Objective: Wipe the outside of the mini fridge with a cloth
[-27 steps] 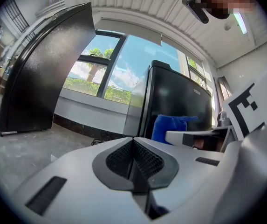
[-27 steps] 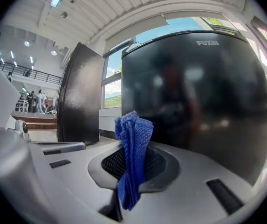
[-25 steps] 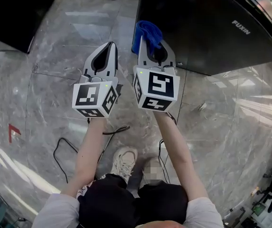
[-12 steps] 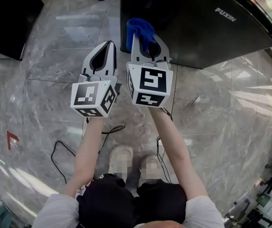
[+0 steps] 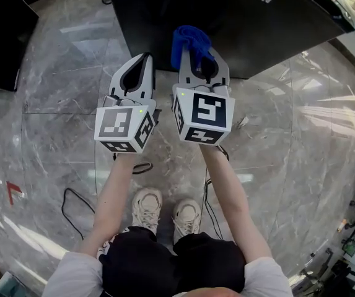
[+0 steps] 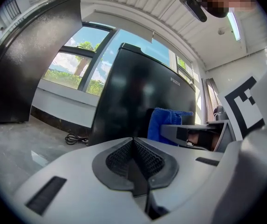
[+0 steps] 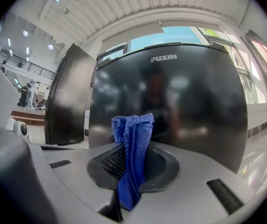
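**Blue cloth is held up before the black mini fridge**

At the far left of the head view we see a corner of a dark cabinet [image 5: 0, 33] standing on the grey marble floor [image 5: 59, 135]. A thin black cable [image 5: 78, 197] lies on the floor near the person's left shoe [image 5: 147, 208].

Next comes the left hand-held gripper [image 5: 144, 59]. In its own view we see its jaws fully closed together, with nothing between them.

Just beside it, on the right, is the right hand-held gripper [image 5: 201, 55]. Its jaws are closed tightly on a blue cloth [image 5: 189, 42], and the bunched end of the cloth stands out past the tips.

Both point toward the mini fridge [image 5: 239, 30], a glossy black box with the word FUXIN on it. The cloth is close before its front. We cannot tell whether it touches the surface.
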`<state>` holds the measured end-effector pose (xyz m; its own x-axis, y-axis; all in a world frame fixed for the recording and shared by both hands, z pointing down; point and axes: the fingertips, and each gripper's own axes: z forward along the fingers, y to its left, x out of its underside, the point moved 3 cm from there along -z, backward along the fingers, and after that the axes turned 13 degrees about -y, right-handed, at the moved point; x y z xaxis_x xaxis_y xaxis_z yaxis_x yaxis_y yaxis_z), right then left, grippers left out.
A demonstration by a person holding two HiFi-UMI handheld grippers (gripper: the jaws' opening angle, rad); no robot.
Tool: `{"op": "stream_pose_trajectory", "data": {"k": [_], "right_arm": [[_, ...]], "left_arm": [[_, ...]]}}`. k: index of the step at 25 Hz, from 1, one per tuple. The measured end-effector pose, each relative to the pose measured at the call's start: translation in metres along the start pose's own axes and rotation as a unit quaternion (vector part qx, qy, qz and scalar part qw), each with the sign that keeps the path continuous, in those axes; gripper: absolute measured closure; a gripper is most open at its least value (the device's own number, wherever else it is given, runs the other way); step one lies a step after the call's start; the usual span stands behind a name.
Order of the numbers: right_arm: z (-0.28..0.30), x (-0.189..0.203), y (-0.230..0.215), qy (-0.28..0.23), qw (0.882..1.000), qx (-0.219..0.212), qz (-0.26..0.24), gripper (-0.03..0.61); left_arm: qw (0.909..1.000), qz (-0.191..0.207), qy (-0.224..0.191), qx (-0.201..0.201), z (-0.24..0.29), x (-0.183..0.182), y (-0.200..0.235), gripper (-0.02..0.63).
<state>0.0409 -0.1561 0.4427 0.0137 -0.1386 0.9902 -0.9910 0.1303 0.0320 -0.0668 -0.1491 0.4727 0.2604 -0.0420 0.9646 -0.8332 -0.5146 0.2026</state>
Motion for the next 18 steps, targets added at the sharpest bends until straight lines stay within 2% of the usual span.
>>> {"op": "stream_pose_trajectory", "data": {"k": [9,18], "right_arm": [[-0.029,-0.004,-0.080,-0.003,0.999,0.051,-0.016,0.514],[-0.056,0.001,-0.169,0.003,0.990,0.137,-0.030,0.514]], "left_arm": [[0.9990,0.000,0.013,0.043,0.028,0.020,-0.068,0.609],[0.9971,0.008,0.027,0.070,0.041,0.039,-0.109,0.609]]}}
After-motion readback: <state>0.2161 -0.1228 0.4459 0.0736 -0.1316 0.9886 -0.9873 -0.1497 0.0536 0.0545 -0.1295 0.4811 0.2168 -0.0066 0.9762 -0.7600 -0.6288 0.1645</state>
